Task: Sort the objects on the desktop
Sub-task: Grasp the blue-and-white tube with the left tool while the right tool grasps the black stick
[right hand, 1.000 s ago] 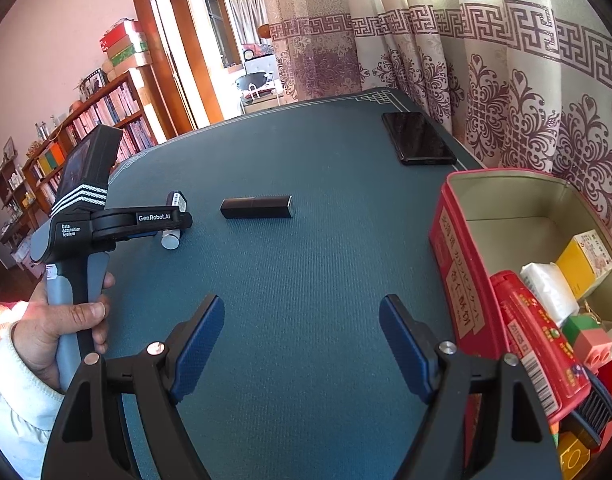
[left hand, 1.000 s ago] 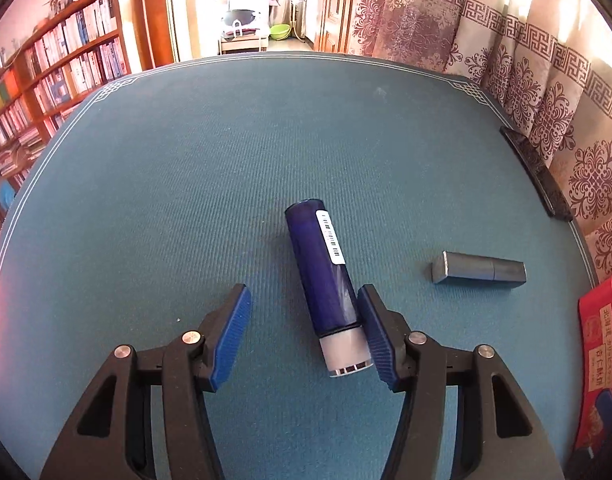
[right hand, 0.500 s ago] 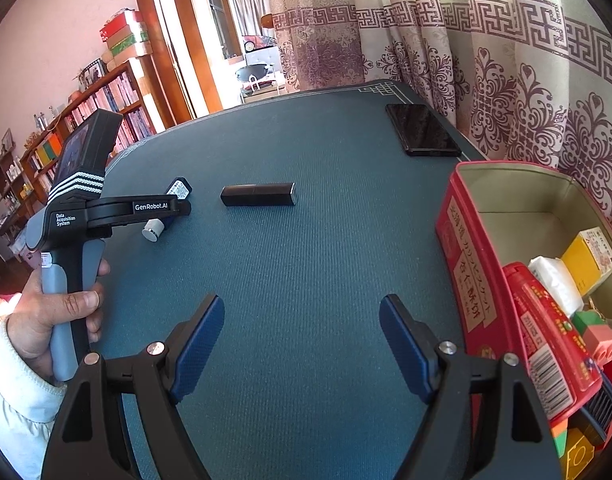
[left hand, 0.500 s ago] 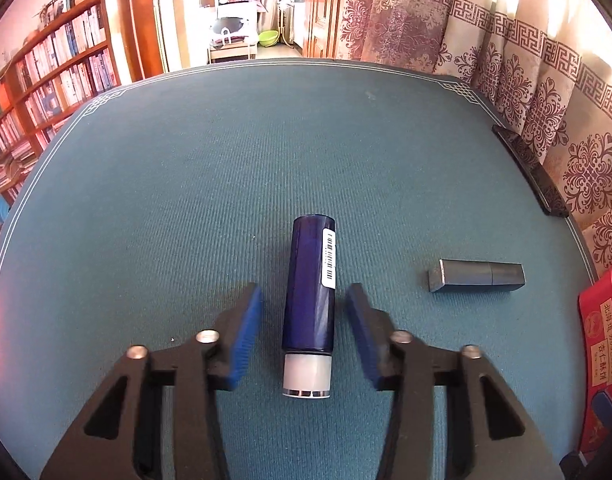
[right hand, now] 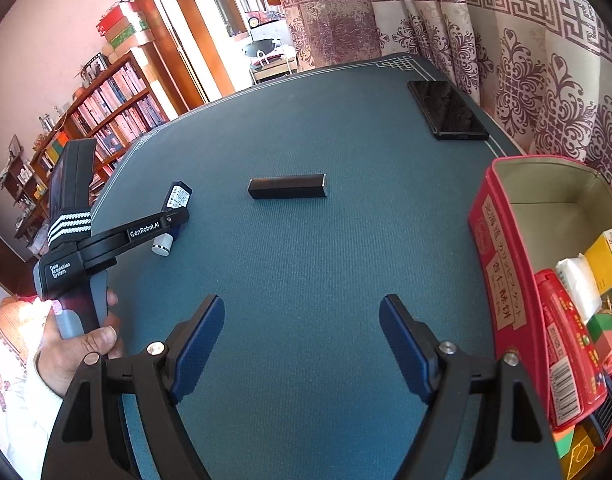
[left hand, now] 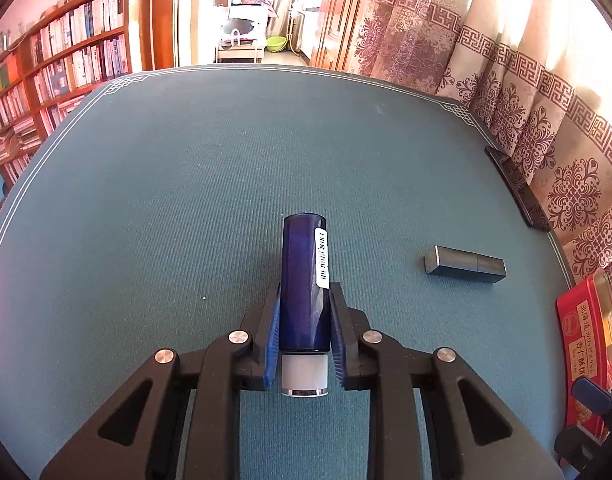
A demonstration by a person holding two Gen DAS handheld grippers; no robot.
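Observation:
A dark blue tube (left hand: 304,276) with a white cap and a barcode label lies along my left gripper (left hand: 305,300), which is shut on it near the cap end. It also shows in the right wrist view (right hand: 174,210), held in the left gripper (right hand: 178,218) at the table's left. A dark grey rectangular stick (left hand: 464,265) lies on the table to the right of the tube, also in the right wrist view (right hand: 287,186). My right gripper (right hand: 302,320) is open and empty above the teal table (right hand: 346,264).
A red tin box (right hand: 502,248) with several small packets stands at the right edge, also in the left wrist view (left hand: 586,344). A black phone (right hand: 446,110) lies at the far right by the curtain. Bookshelves stand beyond the table's left side.
My left gripper has closed from wide open onto the blue tube, which turned straight between the fingers. The right gripper stays open and has barely moved.

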